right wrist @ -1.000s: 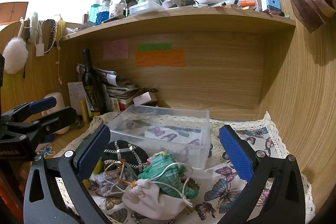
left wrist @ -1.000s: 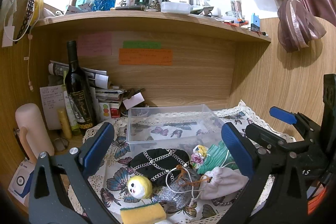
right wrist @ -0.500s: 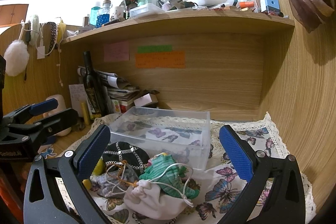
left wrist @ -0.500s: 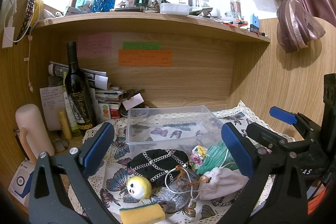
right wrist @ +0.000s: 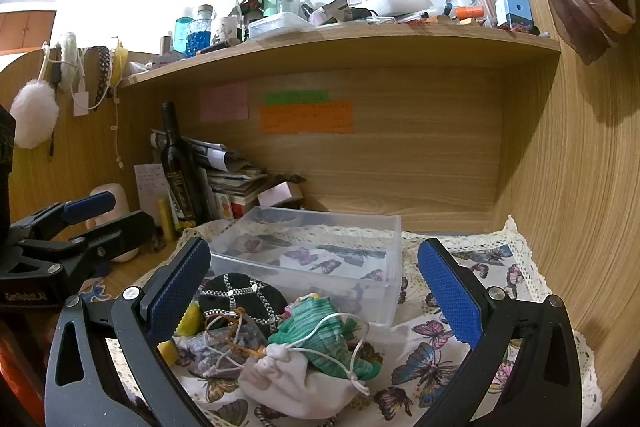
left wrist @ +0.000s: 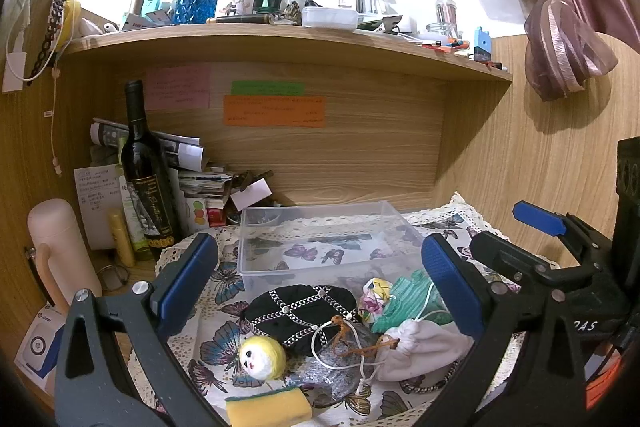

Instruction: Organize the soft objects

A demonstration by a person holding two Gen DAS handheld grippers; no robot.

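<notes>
1. The soft things lie in a heap on the butterfly cloth (left wrist: 224, 311), just ahead of both sets of jaws and on the near side of the clear plastic bin (left wrist: 320, 239): a black pouch with a silver lattice (left wrist: 300, 311), a white drawstring pouch (right wrist: 296, 383), a green striped pouch (right wrist: 320, 339), a grey glittery pouch (left wrist: 340, 363), a small floral pouch (left wrist: 374, 297), a yellow-haired doll head (left wrist: 262, 353) and a yellow sponge (left wrist: 268, 407).
2. The left gripper (left wrist: 320, 291) is spread wide and holds nothing; the black pouch and doll head sit between its fingers, lower down.
3. The right gripper (right wrist: 316, 293) is equally wide apart and empty; the green and white pouches lie between its fingers, nearest its tips.
4. The bin stands beyond both jaws and seems to hold none of the soft things; only the cloth shows through its floor.
5. Judged from this, the sorting has barely begun and the step in hand is choosing and approaching a first item.
6. The next move calls for lowering one gripper over a single pouch, closing on the bulk of the fabric, not the tangled cords, then lifting it forward over the bin's near wall.
7. Further out, a wine bottle (left wrist: 146, 171) and stacked papers stand beyond the left jaw.
</notes>
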